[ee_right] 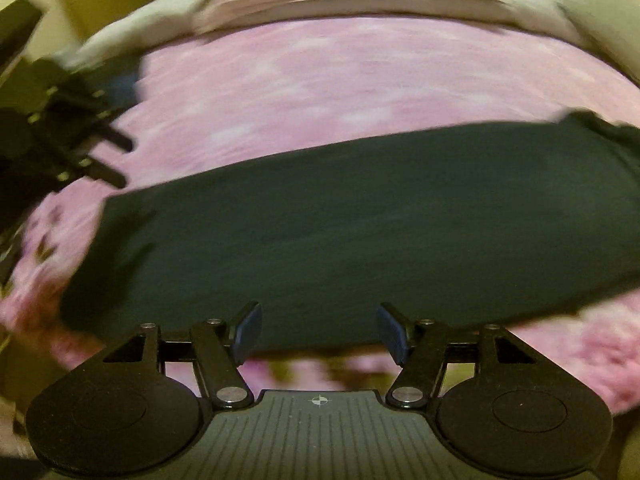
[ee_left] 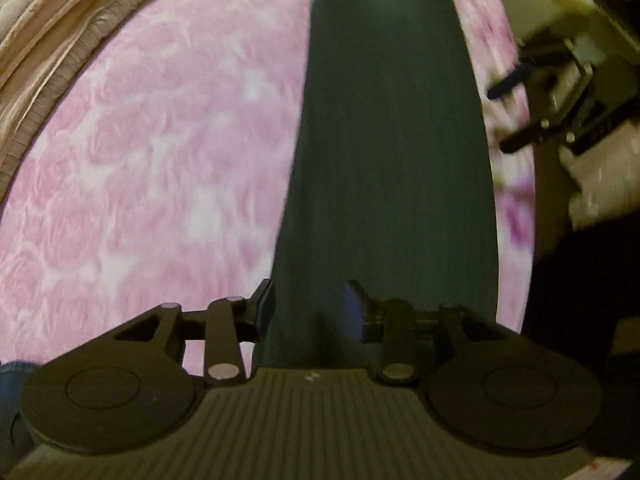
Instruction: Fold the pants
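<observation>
The dark pants [ee_left: 384, 152] lie as one long flat strip on the pink blanket [ee_left: 160, 160], ready for a fold; your left gripper [ee_left: 310, 310] and right gripper [ee_right: 318, 330] both hang above with jaws apart, holding nothing.

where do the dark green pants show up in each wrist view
Left wrist view: the dark green fabric pants run as a long upright strip through the centre, from the top edge down to between the open fingers.
Right wrist view: the pants lie as a wide band across the middle, just above the open fingers.
Shared landmark: the pink mottled fleece blanket under them.
</observation>
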`<state>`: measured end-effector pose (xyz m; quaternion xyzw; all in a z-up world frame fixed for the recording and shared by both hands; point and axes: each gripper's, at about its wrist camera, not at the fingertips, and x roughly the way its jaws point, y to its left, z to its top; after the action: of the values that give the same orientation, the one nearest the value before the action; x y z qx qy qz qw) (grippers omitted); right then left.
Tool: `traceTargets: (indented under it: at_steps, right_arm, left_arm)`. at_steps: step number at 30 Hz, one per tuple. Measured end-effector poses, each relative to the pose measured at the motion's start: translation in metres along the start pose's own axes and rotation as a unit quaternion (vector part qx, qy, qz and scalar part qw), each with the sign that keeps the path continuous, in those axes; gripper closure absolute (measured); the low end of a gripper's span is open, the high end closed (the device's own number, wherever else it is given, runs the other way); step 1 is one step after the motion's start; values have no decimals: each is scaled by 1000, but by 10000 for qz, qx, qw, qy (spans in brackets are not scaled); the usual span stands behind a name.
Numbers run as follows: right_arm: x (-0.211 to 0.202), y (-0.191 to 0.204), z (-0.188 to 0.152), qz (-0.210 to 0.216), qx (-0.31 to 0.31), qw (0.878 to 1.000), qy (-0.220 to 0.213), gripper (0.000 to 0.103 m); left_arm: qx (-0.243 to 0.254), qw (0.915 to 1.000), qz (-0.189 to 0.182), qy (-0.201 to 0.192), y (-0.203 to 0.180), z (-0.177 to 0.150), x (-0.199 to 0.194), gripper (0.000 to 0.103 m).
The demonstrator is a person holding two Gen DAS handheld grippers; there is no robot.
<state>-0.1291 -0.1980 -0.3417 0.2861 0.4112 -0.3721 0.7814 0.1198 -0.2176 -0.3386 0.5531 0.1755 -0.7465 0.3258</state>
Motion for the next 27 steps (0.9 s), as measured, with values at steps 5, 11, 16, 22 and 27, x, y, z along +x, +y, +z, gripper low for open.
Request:
traceTargets:
  at_steps: [5, 11, 16, 22, 27]
  right_arm:
    - [20, 68, -5, 214, -548, 9980, -221, 42]
    - [42, 175, -23, 38, -1136, 9923, -483, 42]
    - [71, 249, -49, -795, -2174, 9722, -353, 42]
    - [96, 275, -64, -1098, -2689, 9569, -87, 42]
    - [120, 275, -68, -1335, -2893, 9477, -170, 42]
  left_arm:
    - [861, 9960, 16, 219, -6, -56, 0, 70]
    - [1793, 9835, -93, -235, -2, -90, -5, 70]
    - [2737, 9607, 61, -462, -4, -107, -3, 66]
    - [3548, 9324, 107, -676, -12, -126, 7, 56]
    - [3773, 9232, 124, -719, -19, -138, 21, 55]
